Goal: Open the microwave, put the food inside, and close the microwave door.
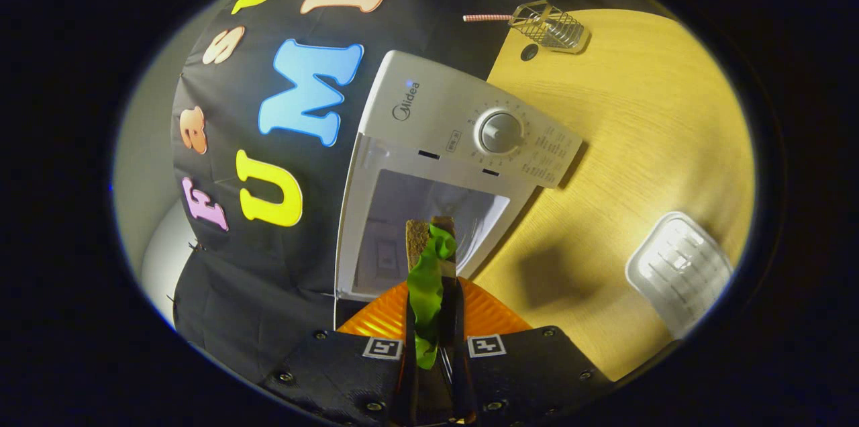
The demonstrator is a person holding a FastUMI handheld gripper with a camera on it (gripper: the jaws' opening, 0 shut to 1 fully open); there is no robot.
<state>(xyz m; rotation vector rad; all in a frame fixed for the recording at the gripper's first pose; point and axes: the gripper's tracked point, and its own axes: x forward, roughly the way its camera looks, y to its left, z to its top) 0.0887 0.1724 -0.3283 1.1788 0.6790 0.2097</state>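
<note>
The jaws (433, 340) are pinching a sandwich (429, 259) edge-on between them: two brown, grainy slices of bread with a crinkled, bright green lettuce leaf squeezed in the middle and spilling down toward the finger bases. The sandwich sticks forward past the fingertips, over a ribbed orange plate (376, 319) just ahead of them. Beyond it stands the white microwave (429, 145), its door out of sight and its grey cavity (402, 212) open directly behind the food. A round dial (500, 132) sits on its control panel. The microwave rests on a wooden bench (637, 145), with a clear plastic tray (679, 270) and a wire basket (549, 25) well apart.
</note>
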